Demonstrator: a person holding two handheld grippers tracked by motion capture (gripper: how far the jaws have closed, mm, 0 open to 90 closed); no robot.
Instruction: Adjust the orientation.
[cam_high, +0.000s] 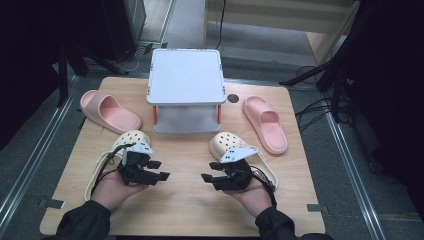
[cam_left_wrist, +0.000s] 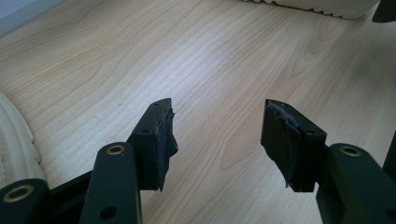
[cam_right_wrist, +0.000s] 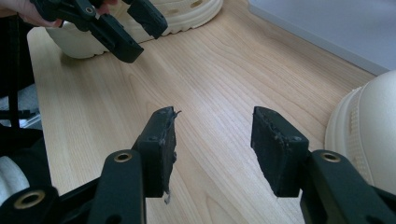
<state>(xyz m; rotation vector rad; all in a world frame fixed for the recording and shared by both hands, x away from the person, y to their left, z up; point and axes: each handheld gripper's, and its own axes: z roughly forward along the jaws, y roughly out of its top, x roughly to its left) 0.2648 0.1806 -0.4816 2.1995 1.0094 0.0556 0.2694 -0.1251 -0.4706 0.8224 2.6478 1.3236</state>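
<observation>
both grippers hover low over the table (cam_high: 185, 200), one in each of my hands. left gripper (cam_high: 159, 170) has its jaws wide, with bare wood between them, and points toward the middle of the table. right gripper (cam_high: 210, 171) faces it, jaws parted and holding nothing as well. the two tools are near each other but apart.

left clog (cam_high: 107, 159), cream, lies just behind and partly under my left hand (cam_high: 117, 187), toe toward the rack (cam_high: 186, 77). right clog (cam_high: 226, 143), the same cream, sits partly under my right hand (cam_high: 252, 192), toe also pointing away from me. in the right gripper view the right clog's rounded toe (cam_right_wrist: 369, 130) is just beside one jaw, not touching it, and the left gripper (cam_right_wrist: 135, 32) shows farther off in front of the left clog (cam_right_wrist: 187, 16).

two pink slides flank the grey two-level rack at the far side: left slide (cam_high: 109, 111) angled on its left, right slide (cam_high: 266, 124) on its right, both well apart from the grippers.
</observation>
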